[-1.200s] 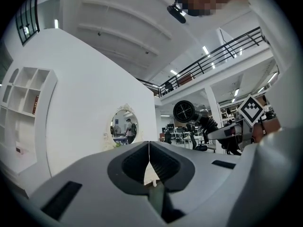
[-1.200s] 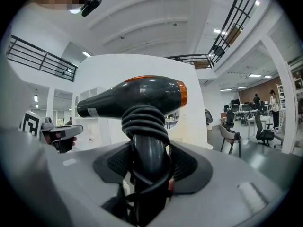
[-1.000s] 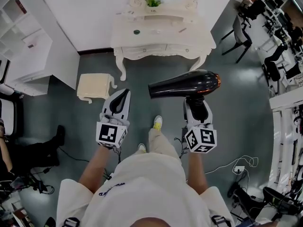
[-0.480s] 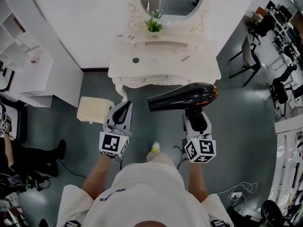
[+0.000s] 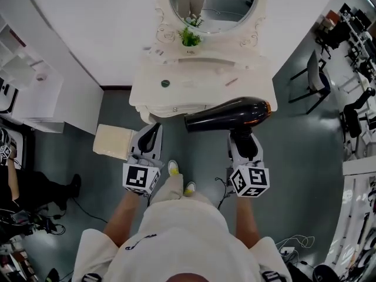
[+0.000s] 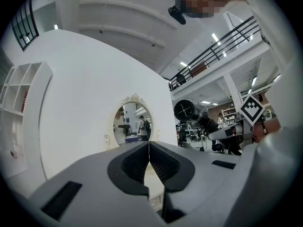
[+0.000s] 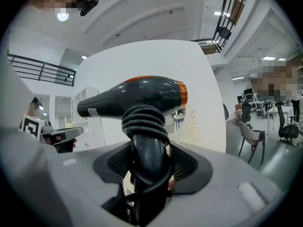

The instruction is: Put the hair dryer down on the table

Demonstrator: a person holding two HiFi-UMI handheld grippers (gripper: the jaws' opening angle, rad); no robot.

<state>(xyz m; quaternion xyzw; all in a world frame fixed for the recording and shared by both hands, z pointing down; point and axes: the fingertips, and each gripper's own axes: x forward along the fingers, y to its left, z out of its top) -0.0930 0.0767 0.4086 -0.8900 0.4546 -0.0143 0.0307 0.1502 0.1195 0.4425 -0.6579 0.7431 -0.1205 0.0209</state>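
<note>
— Hair dryer (image 5: 229,113) pos?
— In the air, horizontal, nozzle twd person's left, orange ring at rear. In head view it sits just off the front edge of the dressing table (image 5: 176,93), not resting on it.
— Held by?
— Right gripper (image 5: 242,141): jaws clamped on the black handle (image 7: 150,164), cord (image 7: 144,119) wound round it.
— Left gripper (image 5: 154,129)?
— Jaws together, nothing btwn; near the nozzle, not touching.
— Around?
— Oval mirror (image 5: 214,4) & small plant (image 5: 189,37) at table's back; cream stool (image 5: 111,141) on grey floor (image 5: 294,157), left of table.
</note>
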